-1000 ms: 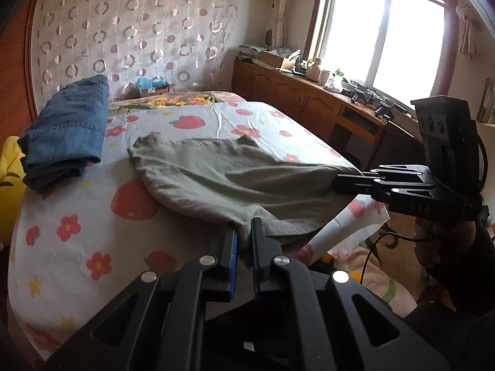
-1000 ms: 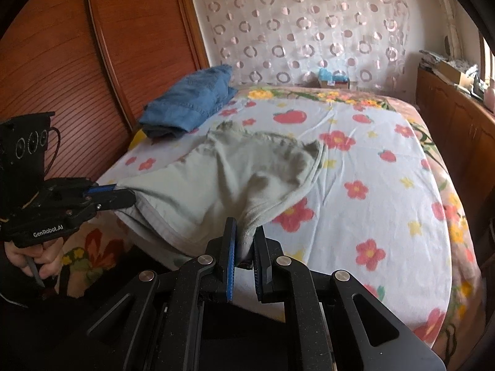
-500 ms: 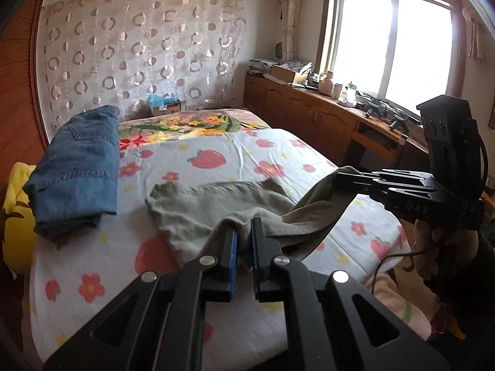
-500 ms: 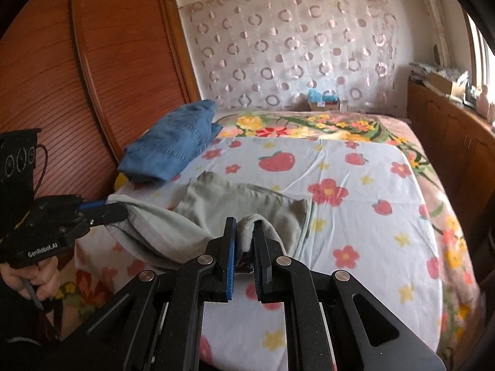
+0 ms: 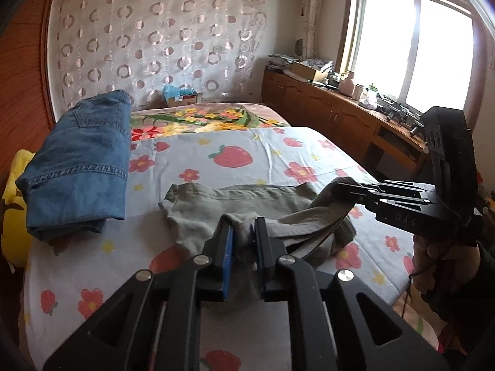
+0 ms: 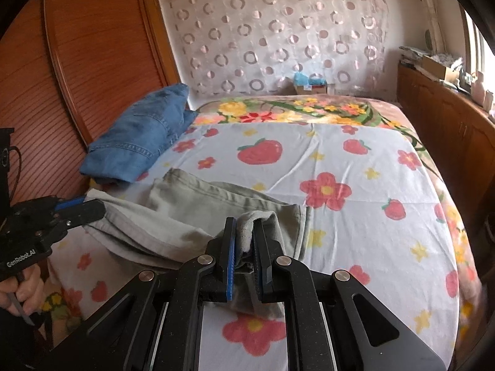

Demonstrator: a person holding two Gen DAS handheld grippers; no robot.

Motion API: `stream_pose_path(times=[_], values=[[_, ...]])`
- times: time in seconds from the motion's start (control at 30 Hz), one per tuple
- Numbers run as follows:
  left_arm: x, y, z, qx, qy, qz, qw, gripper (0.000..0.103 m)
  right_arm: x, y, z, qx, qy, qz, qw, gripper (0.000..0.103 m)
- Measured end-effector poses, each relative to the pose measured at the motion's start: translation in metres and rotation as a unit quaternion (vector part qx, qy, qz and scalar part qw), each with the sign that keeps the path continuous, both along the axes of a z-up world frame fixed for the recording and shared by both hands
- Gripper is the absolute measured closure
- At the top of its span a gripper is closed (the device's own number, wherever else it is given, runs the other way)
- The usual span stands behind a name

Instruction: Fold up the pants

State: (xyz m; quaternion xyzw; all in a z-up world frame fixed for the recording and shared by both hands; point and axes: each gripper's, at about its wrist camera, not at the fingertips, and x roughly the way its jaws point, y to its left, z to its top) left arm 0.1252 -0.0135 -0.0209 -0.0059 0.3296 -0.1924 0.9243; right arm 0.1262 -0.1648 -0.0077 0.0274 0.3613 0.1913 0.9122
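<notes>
Grey-green pants [image 5: 247, 201] [image 6: 201, 198] lie on the flowered bed sheet [image 5: 235, 154], their near end lifted and doubled over the far part. My left gripper [image 5: 243, 227] holds one near corner; its jaws are opening, with the cloth still bunched between the pads. It shows at the left in the right wrist view as the left gripper [image 6: 92, 207]. My right gripper [image 6: 244, 224] is shut on the other corner, and cloth drapes over its tips. From the left wrist view the right gripper [image 5: 338, 190] stands at the right, a hand behind it.
Folded blue jeans [image 5: 80, 160] [image 6: 142, 136] lie at the bed's far left, by a wooden wall panel [image 6: 92, 46]. A yellow cloth [image 5: 12, 185] pokes out beside them. A small box [image 5: 182, 99] sits at the headboard. Wooden cabinets [image 5: 340, 123] run along the right under the window.
Both grippers have carried the pants' near end forward over the bed, so the pants are folded shorter. The gap between the left jaws has widened a little.
</notes>
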Motion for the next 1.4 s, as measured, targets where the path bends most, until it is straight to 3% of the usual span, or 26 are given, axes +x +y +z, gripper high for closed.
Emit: stream_pose_path(times=[0.13,0.23,0.3,0.33,0.5,0.7,1.03,1.27,1.4], values=[[0.003,0.003,-0.005,0.014,0.002,0.006,0.9999,0.078,0.007,0.001,-0.005,-0.005,0.002,-0.003,1.000,0.095],[0.004,0.007,-0.007,0.011,0.008,0.007,0.9999,0.073,0.007,0.001,-0.004,-0.008,-0.004,-0.003,1.000,0.084],[0.004,0.009,-0.008,0.006,0.010,0.006,0.9999,0.072,0.005,-0.003,0.000,-0.010,-0.014,-0.010,1.000,0.057],[0.004,0.010,-0.009,0.004,0.012,0.005,0.9999,0.071,0.004,-0.005,0.002,-0.010,-0.018,-0.015,1.000,0.054],[-0.005,0.016,-0.013,0.010,0.006,0.025,0.9996,0.071,-0.007,-0.018,0.008,-0.015,-0.026,-0.016,0.999,0.054],[-0.014,0.021,-0.018,-0.004,0.010,0.027,0.9996,0.071,-0.017,-0.023,-0.012,-0.034,-0.002,0.002,0.999,0.054],[-0.012,0.006,-0.055,0.025,0.060,0.004,0.9979,0.071,-0.017,-0.017,-0.041,-0.037,0.038,0.022,0.998,0.056],[-0.006,0.002,-0.065,0.044,0.068,0.013,0.9966,0.071,-0.015,-0.017,-0.045,-0.042,0.047,0.025,0.998,0.072],[-0.002,0.003,-0.069,0.047,0.075,0.017,0.9960,0.071,-0.012,-0.021,-0.051,-0.043,0.057,0.021,0.997,0.074]])
